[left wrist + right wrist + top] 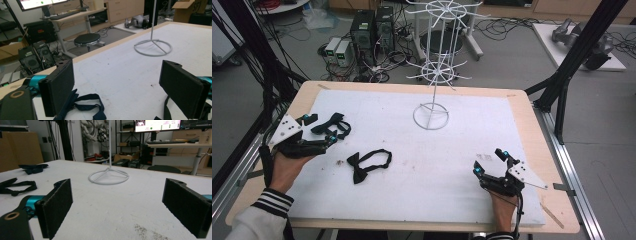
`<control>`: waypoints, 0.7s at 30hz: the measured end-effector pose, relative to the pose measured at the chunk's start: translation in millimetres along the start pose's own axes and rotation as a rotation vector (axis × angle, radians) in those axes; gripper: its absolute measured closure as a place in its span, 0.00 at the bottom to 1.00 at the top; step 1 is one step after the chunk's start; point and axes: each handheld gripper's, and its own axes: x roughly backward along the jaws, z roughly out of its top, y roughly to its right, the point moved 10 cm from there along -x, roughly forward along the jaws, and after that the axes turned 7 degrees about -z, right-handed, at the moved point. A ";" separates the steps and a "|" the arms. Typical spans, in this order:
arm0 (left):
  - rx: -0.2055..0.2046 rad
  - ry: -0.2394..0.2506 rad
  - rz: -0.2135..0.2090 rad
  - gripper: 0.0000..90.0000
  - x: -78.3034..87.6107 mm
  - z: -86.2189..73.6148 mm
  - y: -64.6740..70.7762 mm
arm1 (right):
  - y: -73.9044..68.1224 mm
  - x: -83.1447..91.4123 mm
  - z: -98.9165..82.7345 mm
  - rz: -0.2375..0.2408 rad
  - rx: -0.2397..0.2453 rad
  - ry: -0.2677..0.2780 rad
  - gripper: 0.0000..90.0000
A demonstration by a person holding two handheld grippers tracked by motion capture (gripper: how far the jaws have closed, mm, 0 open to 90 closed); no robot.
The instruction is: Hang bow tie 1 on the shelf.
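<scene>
While resting on the white mat (pixel 422 200) of the wooden table (pixel 532 150), stands the white wire rack (pixel 432 75) well ahead of both grippers, ring base flat on the mat. At the far-left corner hovers the left gripper (pixel 319 130), jaws spread wide over a dark bow tie (pixel 332 125), strap loops lying between and just under the pads (pixel 87 103). Just to that gripper's right, closer to the person, lies a second bow tie (pixel 368 162), flat and untouched. Near the right edge sits the right gripper (pixel 492 161), jaws spread, gripping nothing, bare mat between the pads.
</scene>
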 end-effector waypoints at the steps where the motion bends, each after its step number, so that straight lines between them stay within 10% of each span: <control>1: 0.002 -0.021 -0.004 0.15 -3.0 -0.2 -3.9 | -0.1 0.0 -0.1 0.000 -0.001 -0.001 0.10; 21: 0.018 -0.166 0.007 0.15 -19.9 7.5 -43.1 | 0.0 0.0 0.1 0.000 0.000 0.001 0.10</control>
